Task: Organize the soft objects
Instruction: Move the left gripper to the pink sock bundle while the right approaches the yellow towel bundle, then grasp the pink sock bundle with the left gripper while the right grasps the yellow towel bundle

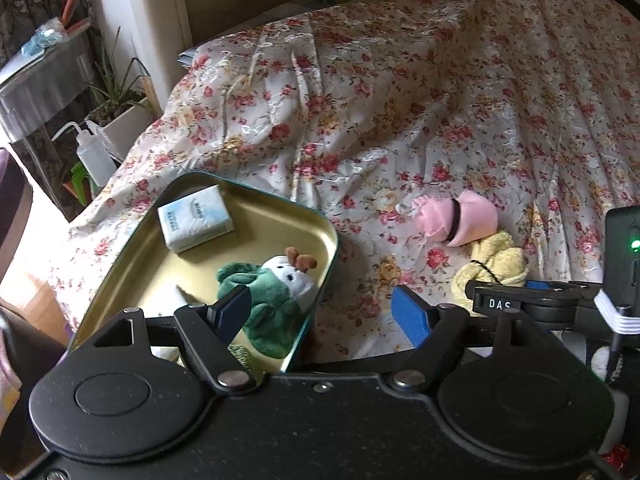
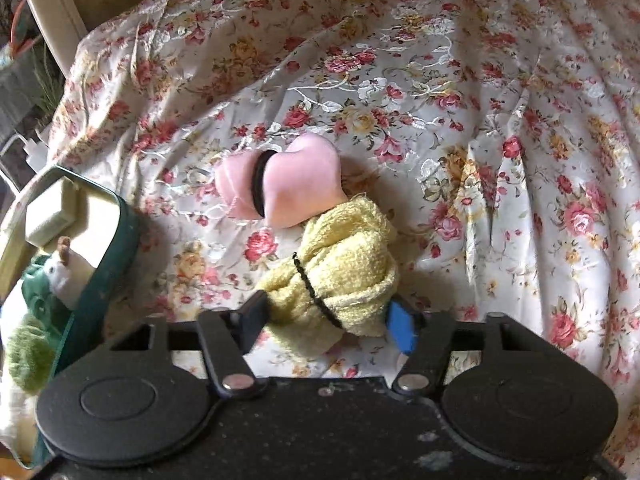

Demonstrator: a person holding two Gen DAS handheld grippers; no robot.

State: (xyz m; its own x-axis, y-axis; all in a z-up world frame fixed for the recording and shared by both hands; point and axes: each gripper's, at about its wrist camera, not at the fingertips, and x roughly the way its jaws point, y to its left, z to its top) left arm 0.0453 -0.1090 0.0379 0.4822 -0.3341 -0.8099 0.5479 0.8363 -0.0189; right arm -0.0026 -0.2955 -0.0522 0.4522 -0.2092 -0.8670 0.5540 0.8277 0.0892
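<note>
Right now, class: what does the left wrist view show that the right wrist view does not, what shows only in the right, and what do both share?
Only the left wrist view: the left gripper, jaws apart with nothing between them, plus a squeeze bottle and potted plant beside the bed.

Only the right wrist view: the right gripper with its blue and black pads against the yellow towel bundle.

Both: the floral bedspread, the pink cloth bundle, the yellow bundle, and the tin tray holding the green plush toy and tissue pack.
</note>
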